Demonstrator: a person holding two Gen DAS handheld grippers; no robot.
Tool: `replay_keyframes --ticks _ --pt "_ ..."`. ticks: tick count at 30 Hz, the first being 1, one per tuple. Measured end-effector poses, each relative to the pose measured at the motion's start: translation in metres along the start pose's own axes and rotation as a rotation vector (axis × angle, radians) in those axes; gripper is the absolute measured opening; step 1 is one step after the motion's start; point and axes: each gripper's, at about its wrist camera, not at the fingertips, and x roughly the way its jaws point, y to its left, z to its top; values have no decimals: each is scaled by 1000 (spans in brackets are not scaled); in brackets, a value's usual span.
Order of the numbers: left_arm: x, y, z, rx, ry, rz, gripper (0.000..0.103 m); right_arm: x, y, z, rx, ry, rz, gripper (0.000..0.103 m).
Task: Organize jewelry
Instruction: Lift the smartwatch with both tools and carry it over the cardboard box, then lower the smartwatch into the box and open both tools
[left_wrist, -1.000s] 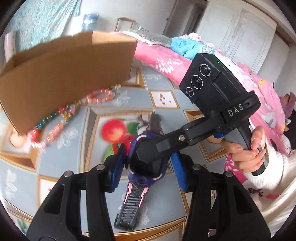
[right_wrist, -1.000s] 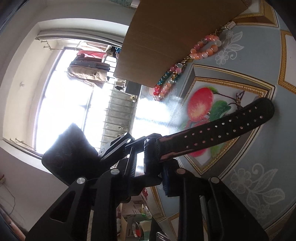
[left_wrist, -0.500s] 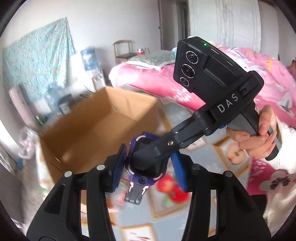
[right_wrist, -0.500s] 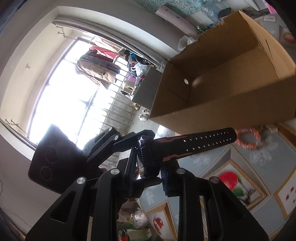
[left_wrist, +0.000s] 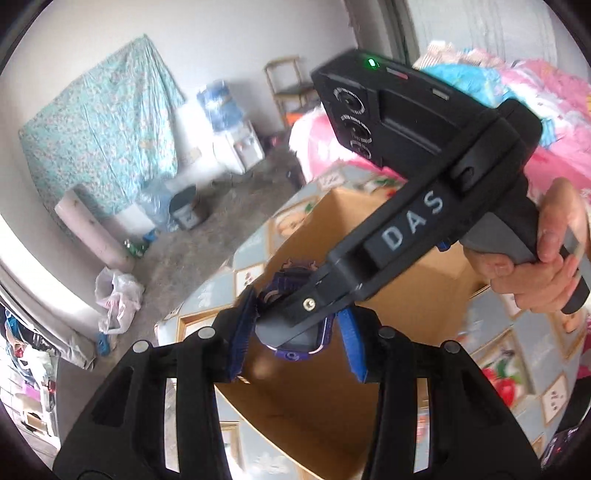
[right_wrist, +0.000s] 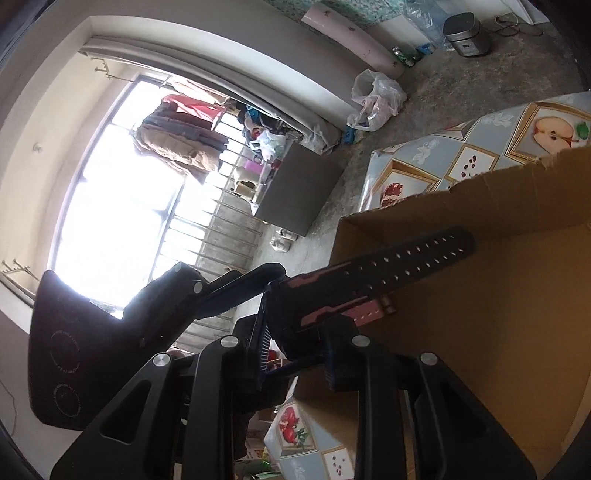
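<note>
Two grippers, one object: both hold a single wristwatch above an open cardboard box.
Watch (left_wrist: 295, 332): purple case with a thin pale line along its lower edge; mostly hidden behind the right gripper's fingers in the left wrist view.
Strap (right_wrist: 388, 269): black, stiff, with rows of small punched holes and pink-brown angular inlays near the case end; a second pinkish strap end shows just beneath it.
Watch position: over the box opening, strap reaching out across the box's near wall toward its interior.
Left gripper (left_wrist: 297, 334): blue-padded jaws on either side of the watch case, having just closed a little further; whether the pads press on the case cannot be told.
Right gripper (right_wrist: 299, 343): jaws clamped on the strap close to the case.
Hand (left_wrist: 546, 266): wrapped round the right gripper's handle, right of the box.
Cardboard box (right_wrist: 498, 295): brown, flaps up, plain inner walls, no contents visible.
Tablecloth (right_wrist: 469, 162): grey-blue with gold-framed fruit pictures, under and around the box.
Plastic bag (right_wrist: 376, 96): white, on the concrete floor beyond the box.
</note>
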Motion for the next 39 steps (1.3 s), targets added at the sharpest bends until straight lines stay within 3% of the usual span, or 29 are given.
replay_keyframes --ticks 4,10,13,15,18,23,26,28,30,34,39 --pt "55 10 -2 29 94 11 42 36 -40 22 50 52 -104 24" --pt "120 2 -8 90 255 -15 41 82 -91 14 97 152 -299 24" --pt "136 0 -9 78 270 -32 41 85 -103 16 158 184 -393 24" --pt "142 3 -6 62 281 -61 43 84 -113 18 212 203 -450 25" --pt "146 9 -4 39 299 -49 52 85 -122 23 241 241 -523 38" --pt "140 6 -7 72 339 -50 56 88 -123 17 205 282 -589 44" --pt "141 -2 -19 123 452 -70 56 87 -121 14 210 322 -628 48" --pt "141 -7 -29 134 522 -88 56 82 -121 13 212 333 -665 57" --pt "136 -11 -38 132 542 -111 55 76 -120 12 197 330 -708 58" --pt "135 -14 -41 83 559 -134 40 65 -121 9 221 297 -696 58" --pt "138 -17 -43 114 613 -102 20 50 -111 4 201 285 -680 56"
